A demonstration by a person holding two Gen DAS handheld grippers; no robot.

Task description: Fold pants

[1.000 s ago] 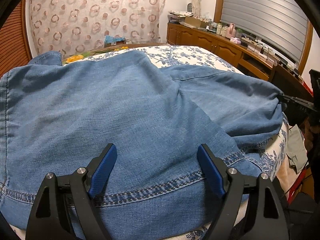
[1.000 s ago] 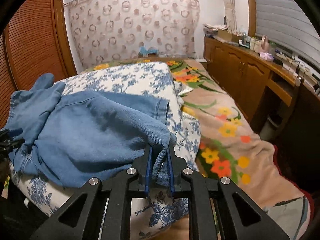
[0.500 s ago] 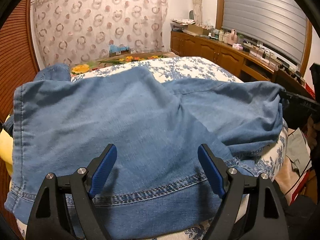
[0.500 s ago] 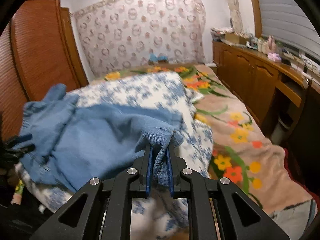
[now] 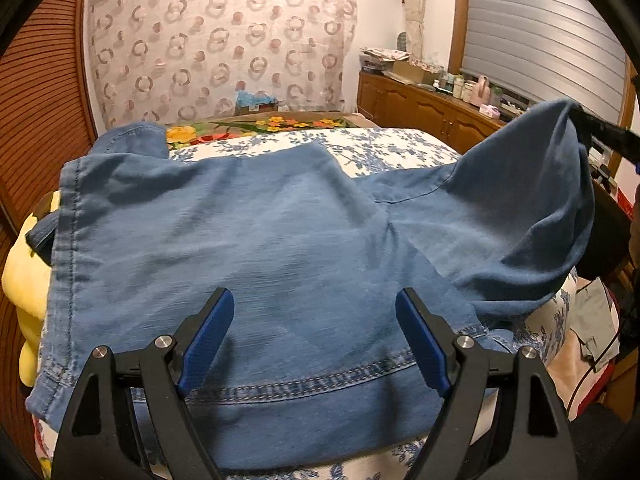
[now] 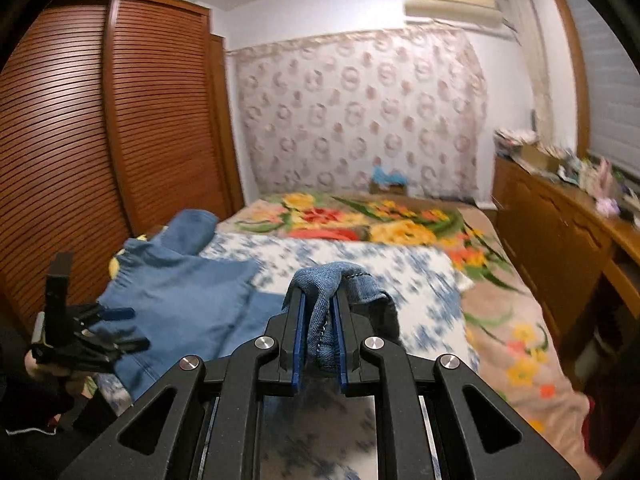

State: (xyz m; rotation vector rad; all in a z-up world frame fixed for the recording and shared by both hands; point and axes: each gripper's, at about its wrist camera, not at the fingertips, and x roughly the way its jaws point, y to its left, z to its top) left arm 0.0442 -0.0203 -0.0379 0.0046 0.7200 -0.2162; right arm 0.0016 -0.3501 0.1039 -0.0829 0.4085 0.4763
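One pants [image 5: 280, 248] corner has risen, pinched in the right gripper [image 6: 319, 322].

Pants [image 5: 248, 240] lie spread across a quilt [image 5: 376, 148] on a bed [image 6: 520, 320], one leg end lifted at the right in the right hand-held gripper [image 6: 319, 334]. The left hand-held gripper [image 5: 314, 336] hovers over the near hem. A wardrobe [image 6: 100, 140] stands left of the bed, a cabinet [image 6: 560, 232] right, a curtain [image 6: 360, 112] behind.

Bed [image 6: 516, 344] is carrying a flowered blanket [image 6: 360, 220], a blue-and-white floral quilt [image 5: 384, 148] on that, and blue denim pants [image 5: 240, 240] lying spread over the quilt.
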